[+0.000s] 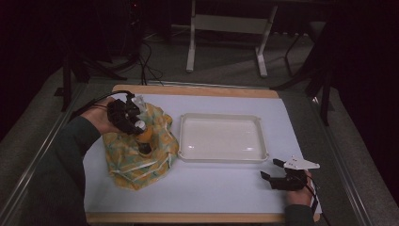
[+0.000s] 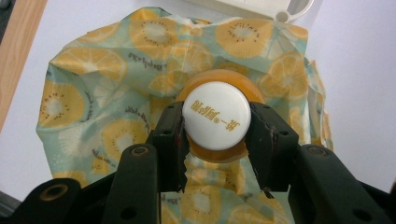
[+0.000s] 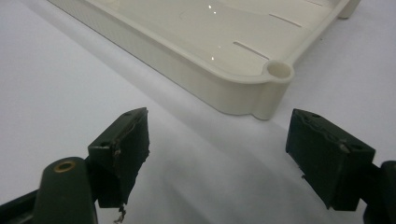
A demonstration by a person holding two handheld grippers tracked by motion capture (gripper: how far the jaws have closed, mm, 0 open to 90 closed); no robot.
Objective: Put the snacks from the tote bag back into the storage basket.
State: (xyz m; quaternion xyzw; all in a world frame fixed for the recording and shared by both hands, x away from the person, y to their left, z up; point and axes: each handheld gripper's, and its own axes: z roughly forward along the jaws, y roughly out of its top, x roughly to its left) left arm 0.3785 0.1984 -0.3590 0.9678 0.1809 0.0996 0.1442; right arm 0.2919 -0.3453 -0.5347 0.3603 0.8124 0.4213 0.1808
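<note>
Left gripper (image 2: 215, 135) clamped on bottle cap (image 2: 216, 115), seemingly over patterned bag (image 2: 93, 102).

We are looking at a dim room with dark walls. A grey carpeted floor (image 1: 221, 56) is surrounding the table (image 1: 197, 197), which is showing a white top edged in light wood. A white metal frame (image 1: 226, 28) is standing behind it, and black cables (image 1: 148, 66) are trailing across the floor.
</note>
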